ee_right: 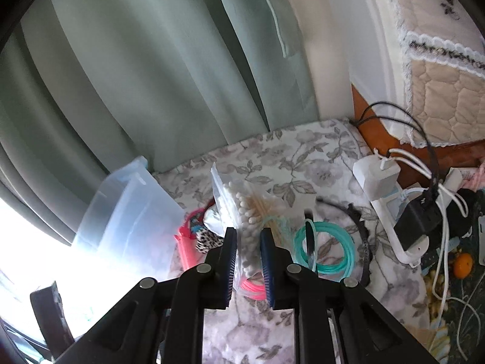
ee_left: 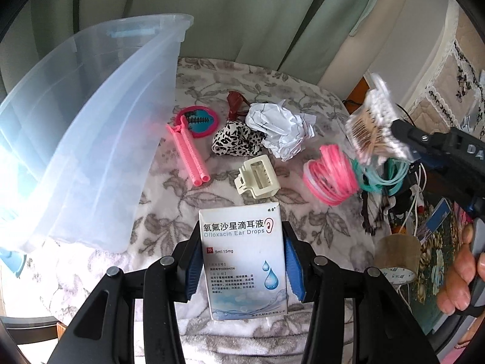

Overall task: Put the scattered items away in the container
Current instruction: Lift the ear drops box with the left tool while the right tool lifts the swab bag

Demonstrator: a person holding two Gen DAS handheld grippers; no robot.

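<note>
Only the left view shows left fingers [ee_left: 242, 261] gripping the ear-drop box [ee_left: 244, 261]; right fingers [ee_right: 248, 242] clamp the cotton-swab bag [ee_right: 245, 209].

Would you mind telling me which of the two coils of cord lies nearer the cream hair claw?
The pink coil: it lies just right of the hair claw, while the teal coil sits beyond it, farther right.

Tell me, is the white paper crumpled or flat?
Crumpled: the white paper is a creased ball on the floral cloth, beside the leopard-print scrunchie.
</note>
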